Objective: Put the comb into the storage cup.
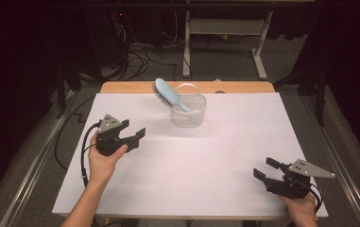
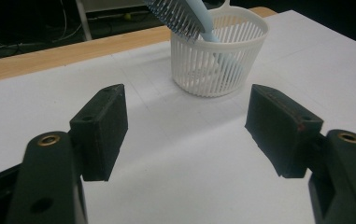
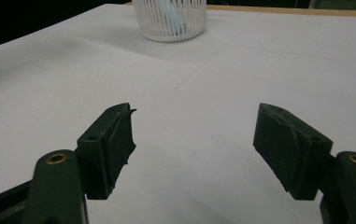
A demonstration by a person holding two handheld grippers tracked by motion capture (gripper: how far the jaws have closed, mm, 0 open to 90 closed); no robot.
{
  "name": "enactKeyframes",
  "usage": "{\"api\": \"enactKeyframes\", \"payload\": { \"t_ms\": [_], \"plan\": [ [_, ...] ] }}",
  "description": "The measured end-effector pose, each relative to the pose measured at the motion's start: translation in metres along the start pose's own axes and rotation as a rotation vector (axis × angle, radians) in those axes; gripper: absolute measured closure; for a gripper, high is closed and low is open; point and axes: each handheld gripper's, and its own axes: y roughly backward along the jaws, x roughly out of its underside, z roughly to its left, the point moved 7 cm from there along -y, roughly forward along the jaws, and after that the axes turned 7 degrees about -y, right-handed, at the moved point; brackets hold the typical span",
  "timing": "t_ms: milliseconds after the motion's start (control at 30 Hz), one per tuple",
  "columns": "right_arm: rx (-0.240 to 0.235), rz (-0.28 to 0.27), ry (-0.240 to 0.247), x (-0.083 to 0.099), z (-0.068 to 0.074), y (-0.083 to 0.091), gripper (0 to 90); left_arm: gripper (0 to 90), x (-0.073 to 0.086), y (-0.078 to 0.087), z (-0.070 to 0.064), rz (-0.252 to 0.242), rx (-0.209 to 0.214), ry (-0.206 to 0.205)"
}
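A light blue hairbrush (image 1: 168,94) leans handle-down in a white slatted basket (image 1: 190,116) at the back middle of the white table cover (image 1: 225,142). Its bristled head sticks out over the basket's left rim. From the left gripper view the hairbrush (image 2: 185,14) and basket (image 2: 217,56) stand just ahead. My left gripper (image 1: 136,134) is held at the table's left, open and empty, jaws pointing right toward the basket. At the front right my right gripper (image 1: 265,168) is open and empty, pointing left. The basket (image 3: 171,18) is far ahead in the right gripper view.
A strip of wooden table edge (image 1: 244,87) runs behind the white cover. Beyond it are the legs of a white frame (image 1: 225,28) and loose cables (image 1: 140,56) on the floor. Cables trail from both grippers.
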Motion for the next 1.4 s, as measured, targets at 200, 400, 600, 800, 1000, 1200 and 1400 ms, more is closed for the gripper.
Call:
{"api": "enactKeyframes", "payload": {
  "t_ms": [200,400,600,800,1000,1200,1400],
  "plan": [
    [0.000,-0.001,-0.001,0.000,0.000,0.000,29.2,30.4,0.002,0.003,0.000,-0.005,-0.004,0.003],
    [0.001,-0.001,-0.001,0.000,0.000,0.000,29.2,30.4,0.004,0.006,0.000,-0.009,-0.004,0.004],
    [0.002,-0.001,0.000,0.000,0.000,0.000,29.2,30.4,0.006,0.009,0.000,-0.012,-0.005,0.005],
    [0.002,-0.001,-0.001,0.000,0.000,0.000,29.2,30.4,0.009,0.011,-0.001,-0.012,-0.008,0.004],
    [0.003,0.000,0.000,0.000,0.000,0.000,29.2,30.4,0.013,0.013,-0.002,-0.011,-0.009,0.003],
    [0.004,0.000,0.000,0.000,0.000,0.000,29.2,30.4,0.015,0.015,-0.002,-0.014,-0.010,0.005],
    [0.003,0.000,0.001,0.000,0.000,0.000,29.2,30.3,0.017,0.017,-0.002,-0.015,-0.014,0.006]
  ]
}}
